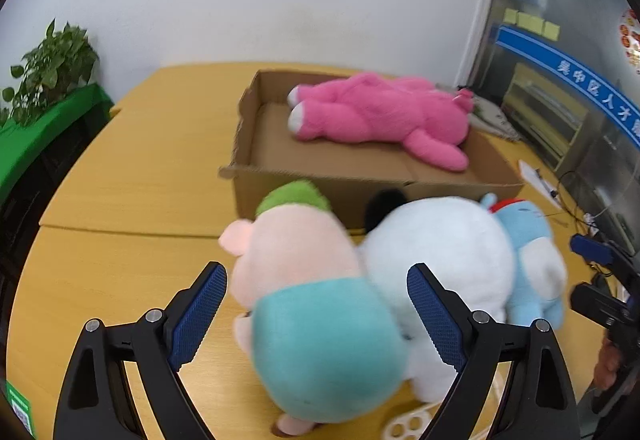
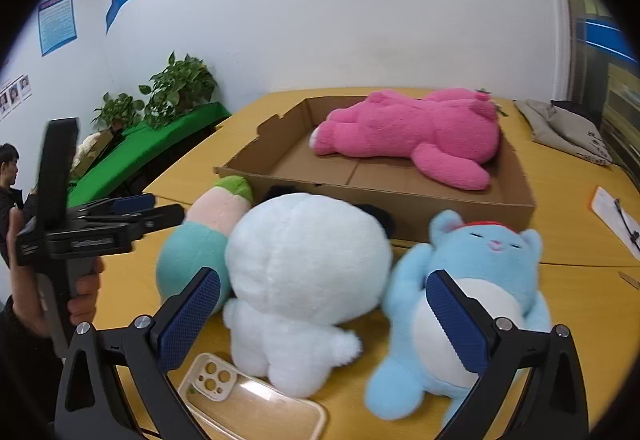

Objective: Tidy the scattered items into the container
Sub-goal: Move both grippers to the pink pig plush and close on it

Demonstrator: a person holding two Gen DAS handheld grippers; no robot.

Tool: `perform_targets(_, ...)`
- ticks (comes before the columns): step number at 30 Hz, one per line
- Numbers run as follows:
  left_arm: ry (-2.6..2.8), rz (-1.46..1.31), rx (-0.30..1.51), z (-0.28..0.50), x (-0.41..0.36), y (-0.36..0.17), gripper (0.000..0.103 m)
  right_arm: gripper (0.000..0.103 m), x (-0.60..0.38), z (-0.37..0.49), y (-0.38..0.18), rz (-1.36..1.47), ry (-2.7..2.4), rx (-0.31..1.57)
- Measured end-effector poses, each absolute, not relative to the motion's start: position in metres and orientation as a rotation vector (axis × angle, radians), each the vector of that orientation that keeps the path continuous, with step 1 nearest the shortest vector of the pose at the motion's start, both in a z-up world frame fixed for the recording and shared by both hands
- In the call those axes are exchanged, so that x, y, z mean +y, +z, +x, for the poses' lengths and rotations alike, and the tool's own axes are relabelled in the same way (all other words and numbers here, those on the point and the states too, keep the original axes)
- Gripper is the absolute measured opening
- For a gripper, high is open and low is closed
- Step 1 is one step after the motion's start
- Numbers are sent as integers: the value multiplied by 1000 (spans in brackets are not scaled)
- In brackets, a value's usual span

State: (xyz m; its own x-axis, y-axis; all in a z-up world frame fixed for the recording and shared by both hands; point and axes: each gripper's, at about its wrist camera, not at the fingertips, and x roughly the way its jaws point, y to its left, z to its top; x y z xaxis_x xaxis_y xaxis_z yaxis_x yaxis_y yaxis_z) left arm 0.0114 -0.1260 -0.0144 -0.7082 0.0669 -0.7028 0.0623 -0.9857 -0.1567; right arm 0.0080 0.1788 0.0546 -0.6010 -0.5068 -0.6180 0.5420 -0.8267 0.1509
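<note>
Left tool (image 1: pixel 316 312) spread wide, nothing held; the pink-and-teal plush (image 1: pixel 316 304) sits right between its fingers, body running lengthwise away from the tool toward the cardboard box (image 1: pixel 320 195), green cap end nearest the box wall. Looks like the next pick, left side clearly nearer to it. Right tool (image 2: pixel 324 324) also wide, holding nothing; the white plush (image 2: pixel 304 280) is between its fingers, back turned to the camera, and the blue cat plush (image 2: pixel 480 280) lies partly behind the right-hand finger, face up, head toward the box. All three plushes are on the yellow table (image 1: pixel 120 199) just in front of the box's near wall, touching each other. Pink bear (image 1: pixel 380 115) already lies inside the box along the far side, so roughly a quarter done by my count.

Right wrist view only: clear phone case (image 2: pixel 252 400) flat on the table just in front of the white plush, the blue cat's face, and the left tool from the side. Left wrist view shows only a corner of the case, and the pink-and-teal plush's full length.
</note>
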Motion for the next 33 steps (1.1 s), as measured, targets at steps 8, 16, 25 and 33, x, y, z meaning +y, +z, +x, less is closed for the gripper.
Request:
perform_targets(8, 2698, -1241, -425, -2, -144, -55, 95, 103, 126, 10, 28, 968, -2231, 119)
perform_targets(16, 2701, -1233, -398, 4, -157, -51, 95, 103, 77, 14, 11, 993, -2083, 88)
perform_targets(25, 2641, -1249, -560, -17, -184, -42, 95, 98, 47, 29, 11, 1000, -2009, 62)
perform_targets(33, 2546, -1312, -497, -33, -177, -59, 83, 81, 15, 5, -21, 1100, -2076, 54)
